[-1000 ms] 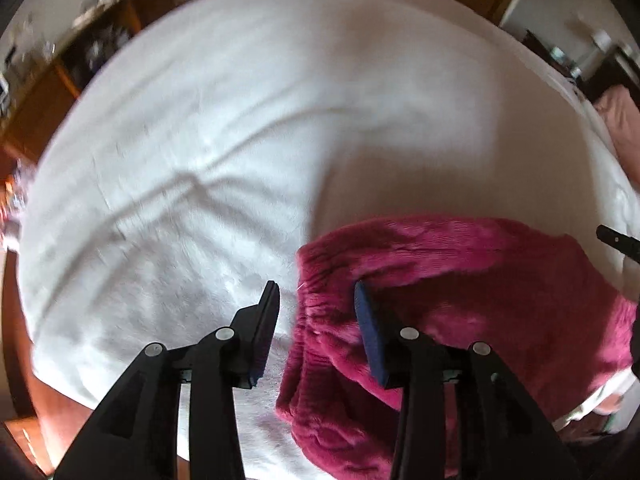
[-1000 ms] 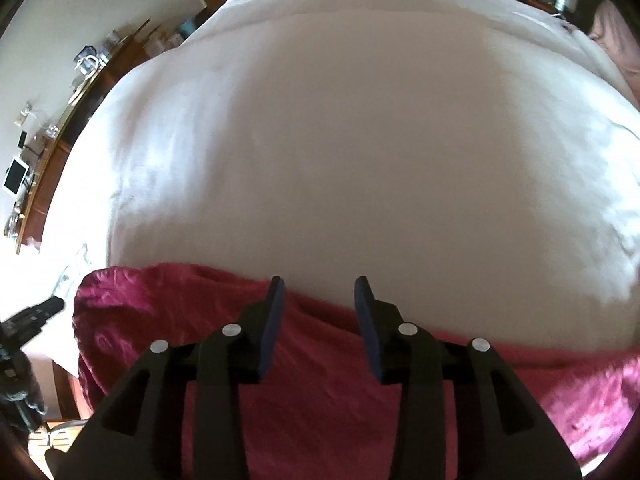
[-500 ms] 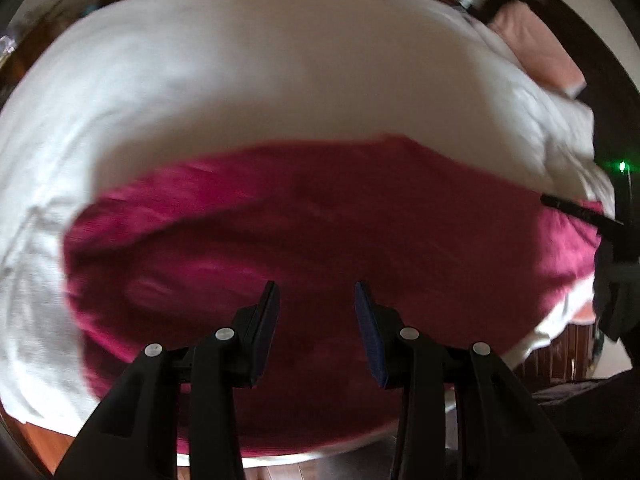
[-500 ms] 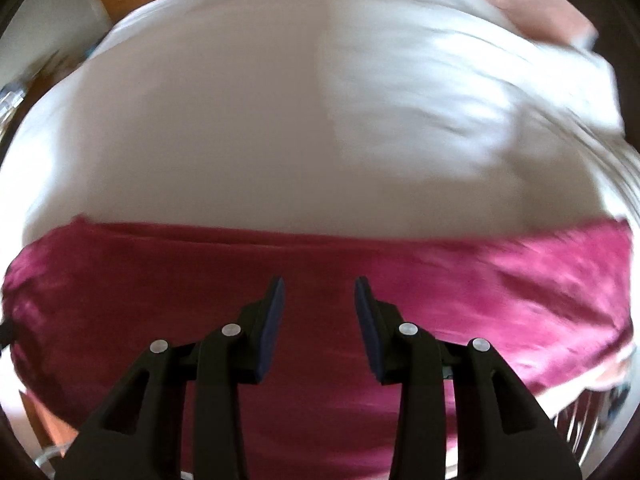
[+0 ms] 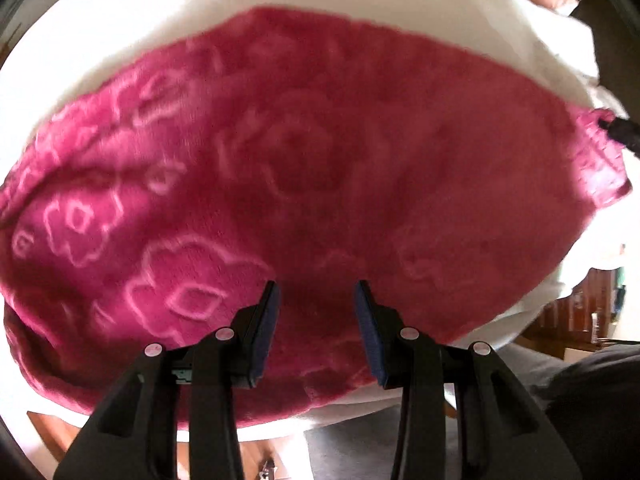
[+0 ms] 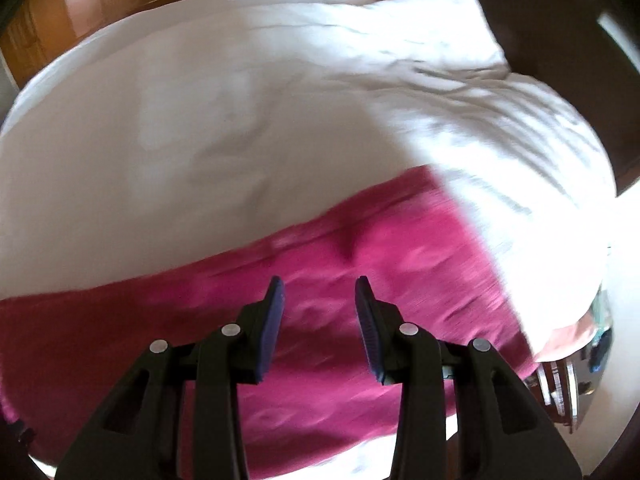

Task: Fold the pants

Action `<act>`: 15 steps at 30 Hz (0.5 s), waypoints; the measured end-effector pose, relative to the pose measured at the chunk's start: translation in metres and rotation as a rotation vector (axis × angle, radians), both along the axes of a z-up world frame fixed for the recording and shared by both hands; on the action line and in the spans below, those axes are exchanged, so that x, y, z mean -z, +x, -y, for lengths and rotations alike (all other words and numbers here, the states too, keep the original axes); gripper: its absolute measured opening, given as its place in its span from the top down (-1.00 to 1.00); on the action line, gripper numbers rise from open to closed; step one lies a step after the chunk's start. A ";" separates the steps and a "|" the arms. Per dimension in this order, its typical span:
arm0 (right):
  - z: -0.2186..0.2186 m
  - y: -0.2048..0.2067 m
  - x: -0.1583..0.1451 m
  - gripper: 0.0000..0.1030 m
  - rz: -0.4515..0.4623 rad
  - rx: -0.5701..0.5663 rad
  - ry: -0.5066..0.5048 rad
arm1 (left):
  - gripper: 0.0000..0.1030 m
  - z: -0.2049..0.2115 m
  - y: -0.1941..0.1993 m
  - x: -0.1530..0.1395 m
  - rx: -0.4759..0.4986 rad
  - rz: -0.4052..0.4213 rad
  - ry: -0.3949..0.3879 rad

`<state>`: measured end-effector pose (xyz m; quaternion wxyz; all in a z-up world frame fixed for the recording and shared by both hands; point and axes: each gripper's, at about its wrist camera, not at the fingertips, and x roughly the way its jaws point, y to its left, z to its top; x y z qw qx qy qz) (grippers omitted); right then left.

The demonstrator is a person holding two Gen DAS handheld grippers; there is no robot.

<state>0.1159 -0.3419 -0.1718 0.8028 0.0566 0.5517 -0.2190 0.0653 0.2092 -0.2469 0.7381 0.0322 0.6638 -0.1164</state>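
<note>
Pink pants [image 5: 320,160] flat on a white bed [image 6: 240,100], not folded yet.

Spread along the near edge of bed, most likely so both ends are easy to reach. Left gripper [image 5: 316,300] over the middle of the pants, pointing down, tongs partly apart, nothing between them. Right gripper [image 6: 319,300] over the plain pink part, near the right end, tongs also partly apart and empty. Probably looking for edges to grab. Floor and dark wood past the bed.

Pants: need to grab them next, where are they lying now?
The pants lie spread on the white bed, along its near edge, under both tongs in both wrist views.
</note>
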 end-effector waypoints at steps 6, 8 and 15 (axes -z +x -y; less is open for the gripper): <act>0.055 0.004 0.032 0.28 -0.011 0.064 0.122 | 0.19 -0.003 0.001 0.028 -0.005 -0.009 0.132; 0.053 0.006 0.034 0.28 -0.023 0.019 0.102 | 0.19 0.002 0.003 0.031 -0.011 -0.011 0.163; 0.072 -0.026 0.005 0.11 0.076 -0.056 0.260 | 0.06 0.021 0.012 0.008 -0.051 0.022 0.192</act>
